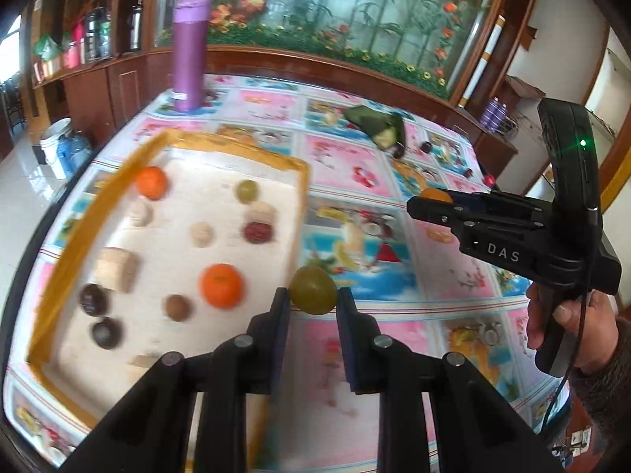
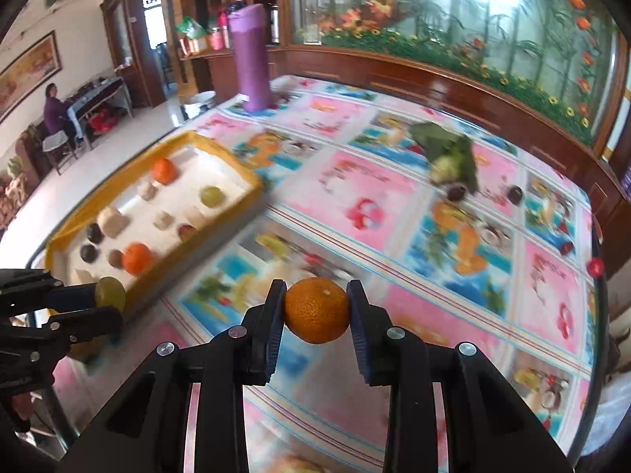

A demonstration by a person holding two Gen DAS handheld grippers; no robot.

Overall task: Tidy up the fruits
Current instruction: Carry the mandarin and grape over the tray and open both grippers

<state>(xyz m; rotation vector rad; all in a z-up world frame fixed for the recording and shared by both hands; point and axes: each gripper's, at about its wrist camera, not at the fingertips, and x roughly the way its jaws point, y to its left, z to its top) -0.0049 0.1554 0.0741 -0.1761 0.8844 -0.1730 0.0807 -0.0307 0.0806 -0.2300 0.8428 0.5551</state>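
Observation:
My left gripper (image 1: 312,299) is shut on a green fruit (image 1: 313,289) and holds it just right of the yellow-rimmed white tray (image 1: 236,146). The tray holds two oranges (image 1: 221,285), a green fruit (image 1: 247,190), dark fruits (image 1: 94,299) and pale blocks (image 1: 116,269). My right gripper (image 2: 316,307) is shut on an orange (image 2: 317,310) above the tablecloth, right of the tray (image 2: 252,187). The right gripper also shows in the left wrist view (image 1: 426,205), and the left gripper in the right wrist view (image 2: 106,303).
A purple bottle (image 1: 189,53) stands at the table's far side. A green leafy bundle (image 1: 378,126) lies at the far right with dark fruits (image 1: 399,151) beside it. A small red fruit (image 2: 594,266) sits near the right table edge.

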